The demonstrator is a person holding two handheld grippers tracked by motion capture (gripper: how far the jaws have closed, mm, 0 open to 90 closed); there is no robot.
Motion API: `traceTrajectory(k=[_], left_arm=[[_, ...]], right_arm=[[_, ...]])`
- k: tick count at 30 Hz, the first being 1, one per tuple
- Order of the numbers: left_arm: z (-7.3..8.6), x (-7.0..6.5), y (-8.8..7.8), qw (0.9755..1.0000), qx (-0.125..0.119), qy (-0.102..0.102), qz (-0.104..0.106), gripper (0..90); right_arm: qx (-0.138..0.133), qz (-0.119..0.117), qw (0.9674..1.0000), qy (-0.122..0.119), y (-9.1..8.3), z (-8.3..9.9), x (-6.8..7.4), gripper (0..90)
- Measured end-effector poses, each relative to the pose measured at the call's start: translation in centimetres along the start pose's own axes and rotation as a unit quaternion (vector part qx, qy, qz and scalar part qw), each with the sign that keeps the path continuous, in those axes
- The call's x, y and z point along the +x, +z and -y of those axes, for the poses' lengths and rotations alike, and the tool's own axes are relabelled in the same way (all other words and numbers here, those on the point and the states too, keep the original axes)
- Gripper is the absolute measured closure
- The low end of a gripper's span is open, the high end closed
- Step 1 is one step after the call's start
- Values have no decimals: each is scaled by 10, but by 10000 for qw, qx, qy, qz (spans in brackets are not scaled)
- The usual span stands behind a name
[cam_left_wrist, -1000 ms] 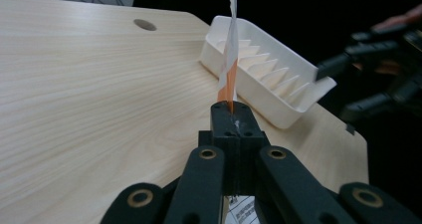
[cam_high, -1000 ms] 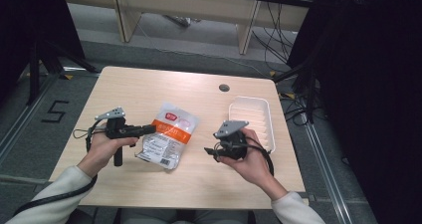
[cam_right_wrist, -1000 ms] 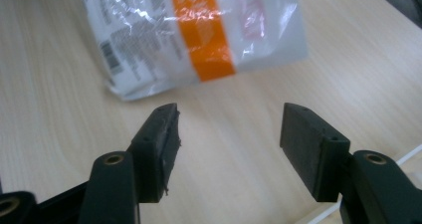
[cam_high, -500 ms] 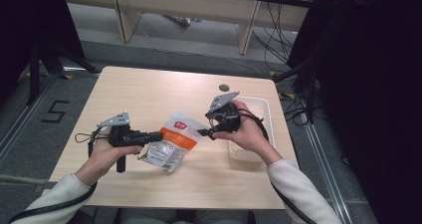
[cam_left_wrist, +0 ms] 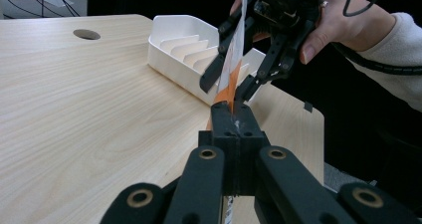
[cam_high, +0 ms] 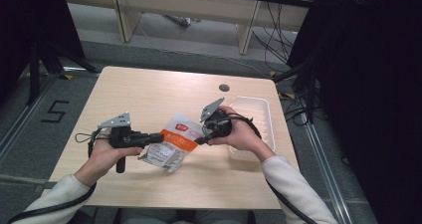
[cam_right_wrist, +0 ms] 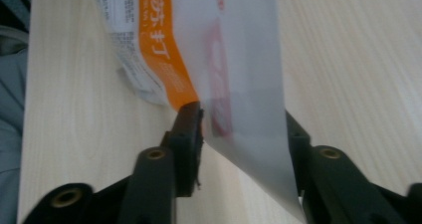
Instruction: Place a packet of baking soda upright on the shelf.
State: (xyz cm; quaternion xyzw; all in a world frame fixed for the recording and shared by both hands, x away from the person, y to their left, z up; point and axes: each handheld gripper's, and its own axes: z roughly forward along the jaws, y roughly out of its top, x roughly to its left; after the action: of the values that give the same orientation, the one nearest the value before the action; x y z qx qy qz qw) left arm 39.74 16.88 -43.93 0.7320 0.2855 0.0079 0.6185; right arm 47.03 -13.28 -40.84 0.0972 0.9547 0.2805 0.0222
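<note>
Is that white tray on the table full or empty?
Empty, as far as shown: the white tray has bare ribbed slots, though a hand hides part of it.

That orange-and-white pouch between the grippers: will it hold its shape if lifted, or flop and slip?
The pouch probably flops: it is thin film, edge-on in the left gripper. Its glossy surface may slip. The right gripper has been closing, jaws straddling its top edge, not visibly pinching.

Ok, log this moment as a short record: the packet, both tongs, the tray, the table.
packet: orange-and-white pouch, lifted off the table
left tongs: shut on the pouch's edge
right tongs: jaws just closing, astride the pouch's other end, pads not yet pressing
tray: white ribbed tray, empty, at the table's right side
hole: round opening in the table top behind the tray
</note>
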Motion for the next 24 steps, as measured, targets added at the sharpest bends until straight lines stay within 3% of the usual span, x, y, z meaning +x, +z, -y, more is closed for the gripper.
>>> traceTrajectory(k=[3,4,9,10,12,13,16,20,21,23,24], left_arm=[[0,-1,0,10000,-8,-80,-33,898],[0,-1,0,10000,-10,-76,-47,898],[1,0,-2,10000,-11,-26,-52,898],[1,0,-2,9999,-24,-90,-64,898],[2,0,-3,9999,-41,-82,-76,897],[2,0,-4,9999,-43,-80,-81,897],[3,1,-5,9999,-54,-74,-81,897],[4,3,-8,9998,-60,-102,-149,896],[4,4,-8,9998,-61,-136,-145,896],[5,5,-8,9997,-70,-143,-160,896],[6,6,-8,9998,-70,-145,-155,896]], right_arm=[[18,-164,9998,-147,3,-3,2,729],[71,-191,9998,-36,3,-3,3,752],[71,-376,9993,-6,8,-6,9,836],[93,-354,9993,-17,9,-6,11,853],[74,-406,9990,-163,10,-8,13,887],[142,-404,9991,-20,9,-8,15,896],[194,-415,9989,-39,7,-11,17,900],[388,-544,9976,176,5,-18,20,900],[377,-607,9974,82,4,-20,20,900],[630,-482,9965,272,0,-24,24,900],[688,-479,9962,231,-2,-27,24,900]])
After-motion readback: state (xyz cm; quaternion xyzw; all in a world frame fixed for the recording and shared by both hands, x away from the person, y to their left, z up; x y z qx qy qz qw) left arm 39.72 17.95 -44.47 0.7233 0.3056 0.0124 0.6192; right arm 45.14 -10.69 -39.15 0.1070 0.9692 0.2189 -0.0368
